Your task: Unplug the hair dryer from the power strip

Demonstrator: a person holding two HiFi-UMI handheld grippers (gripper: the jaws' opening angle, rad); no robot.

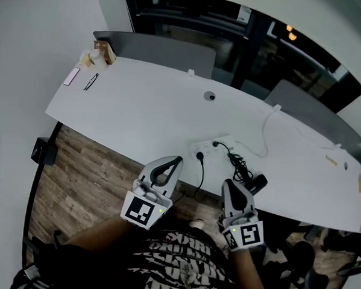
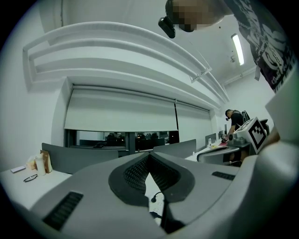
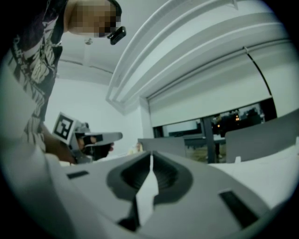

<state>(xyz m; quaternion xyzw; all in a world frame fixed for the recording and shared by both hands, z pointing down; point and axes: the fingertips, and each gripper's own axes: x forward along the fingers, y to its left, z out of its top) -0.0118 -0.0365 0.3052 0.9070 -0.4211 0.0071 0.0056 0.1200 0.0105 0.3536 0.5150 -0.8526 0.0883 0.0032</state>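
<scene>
2 grippers, left (image 1: 178, 161) and right (image 1: 226, 184), hover at the desk (image 1: 140, 102) edge, jaws closed and empty, no grasp yet due — the hair dryer (image 1: 255, 182) lies nearby, its plug (image 1: 216, 144) seated in the power strip (image 1: 205, 148).

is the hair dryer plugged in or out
Plugged in: its black plug sits in the white power strip, and the cord runs from it to the hair dryer.

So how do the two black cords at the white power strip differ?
The left cord drops off the desk; the right cord stays on it, ending in a tangled bundle by the hair dryer. The left cord's plug sits nearer the desk's front edge, the right cord's farther back. Both are black and meet the power strip.
</scene>
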